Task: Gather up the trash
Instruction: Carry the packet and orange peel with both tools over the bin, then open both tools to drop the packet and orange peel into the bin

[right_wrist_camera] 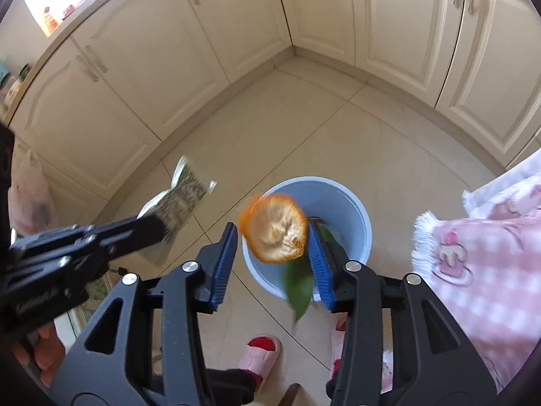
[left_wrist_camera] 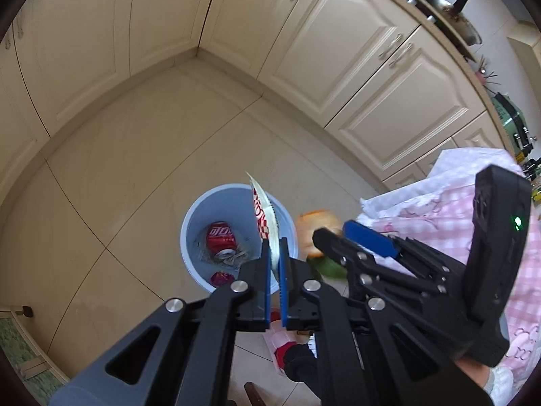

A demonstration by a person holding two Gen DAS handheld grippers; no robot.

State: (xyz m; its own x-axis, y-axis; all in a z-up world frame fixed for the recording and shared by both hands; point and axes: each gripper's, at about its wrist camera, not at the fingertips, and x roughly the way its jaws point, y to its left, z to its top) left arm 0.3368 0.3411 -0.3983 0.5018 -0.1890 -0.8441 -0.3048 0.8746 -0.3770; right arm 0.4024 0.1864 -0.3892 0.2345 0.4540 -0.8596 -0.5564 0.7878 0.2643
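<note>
The left tongs [left_wrist_camera: 275, 253] are clamped on a flat red-and-white snack wrapper [left_wrist_camera: 265, 216], held above the round pale-blue plastic bin [left_wrist_camera: 189, 223] on the tiled floor. The right tongs [right_wrist_camera: 270, 257] stand apart; a blurred orange peel [right_wrist_camera: 274, 228] with green leaf [right_wrist_camera: 299, 287] lies between their blue pads over the bin, touching neither clearly.

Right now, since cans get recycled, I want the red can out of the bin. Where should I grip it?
Across the middle of the red can, probably, coming straight down through the open top of the blue bin: the can lies on its side on the bottom, so its curved flanks are what face up.
</note>
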